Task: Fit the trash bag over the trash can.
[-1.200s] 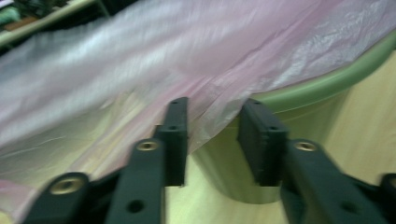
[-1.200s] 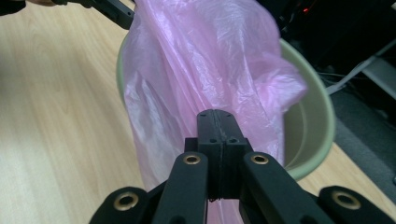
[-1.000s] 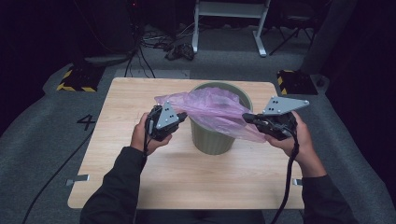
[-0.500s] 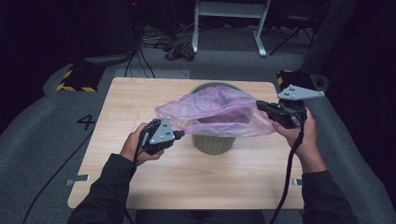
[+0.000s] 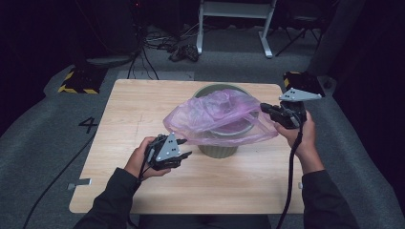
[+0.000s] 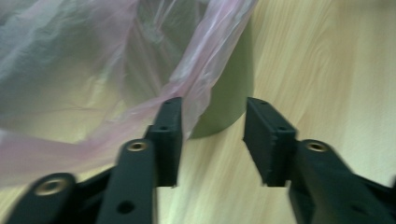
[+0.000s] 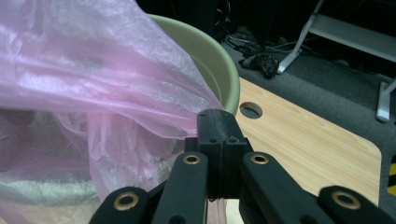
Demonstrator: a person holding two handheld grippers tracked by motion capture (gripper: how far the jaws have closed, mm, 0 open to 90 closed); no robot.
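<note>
The inside of the round olive-green plastic bin (image 5: 217, 148) is being screened by the thin translucent pink plastic bag (image 5: 215, 117), so its contents cannot be made out; in the left gripper view the picture is blurring and the bag's upper part is running out of the frame. The bin's far rim is showing above the film in the high view, its base standing on the pale wooden bench (image 5: 138, 109) near the middle.

The left tool (image 5: 184, 148) is standing with its jaws parted to a moderate gap, holding nothing; in the left gripper view the bag's lower edge (image 6: 196, 88) is lying against the outer face of one jaw, and the bin wall (image 6: 229, 93) is showing between the two jaws, farther off. This tool is sitting low over the bench, just beside the bin's near-left side.

The right tool (image 5: 264, 108) is clamping a gathered corner of the bag, its jaws pressed together in the right gripper view (image 7: 219, 128), and is drawing the film taut outward beyond the bin's right rim (image 7: 219, 70). The bag is draping across the bin's mouth and spilling over its near side
</note>
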